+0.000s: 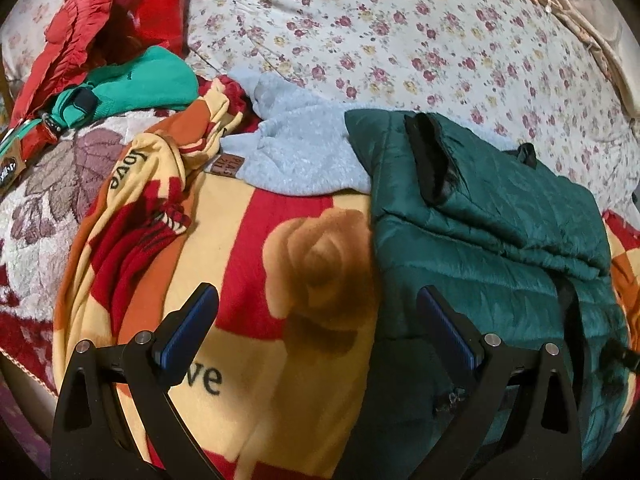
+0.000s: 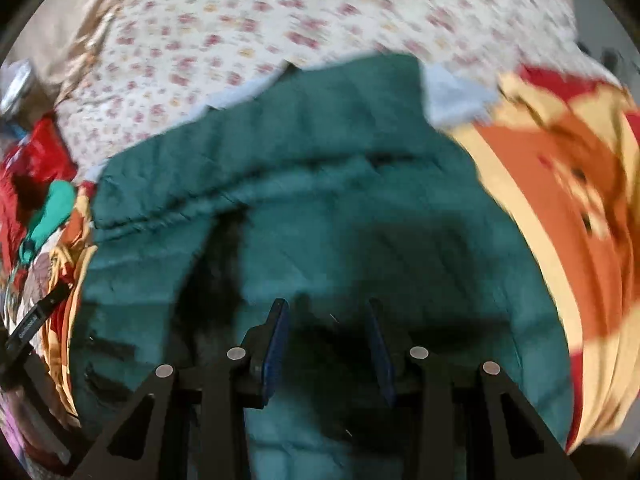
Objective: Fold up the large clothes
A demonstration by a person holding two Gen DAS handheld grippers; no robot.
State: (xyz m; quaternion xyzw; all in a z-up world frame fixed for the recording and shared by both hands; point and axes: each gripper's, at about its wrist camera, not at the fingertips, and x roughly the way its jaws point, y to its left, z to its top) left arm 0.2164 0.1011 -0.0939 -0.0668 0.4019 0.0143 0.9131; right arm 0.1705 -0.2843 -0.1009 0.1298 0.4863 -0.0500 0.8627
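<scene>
A dark green quilted jacket (image 1: 488, 240) is laid out partly folded on a bed, resting on top of a red, yellow and orange fleece blanket (image 1: 256, 248) printed with a big rose and the word "love". Part of the jacket has been folded over the rest, and a black trim strip (image 1: 430, 160) is seen along the fold. Just beside its upper left edge, and tucked a bit under it, a grey fleecy garment (image 1: 296, 152) with a small brown patch is spread out. Further back a floral quilt (image 1: 400, 40) is seen covering the bed, and at the far left a teal garment (image 1: 148, 80) and a red puffy jacket (image 1: 76, 28) are piled together. The left gripper (image 1: 316, 308) is held above the blanket right at the jacket's left edge, jaws spread wide, with nothing gripped between the blue pads (image 1: 192, 320). In the right wrist view everything is smeared by motion blur; the right gripper (image 2: 328, 320) is seen over the middle of the green jacket (image 2: 320, 160), jaws partly apart with a clear gap between them. No fabric can be made out pinched in that gap, though the spot below is dark and blurry. The blanket (image 2: 560, 200) is seen off to the right there.
</scene>
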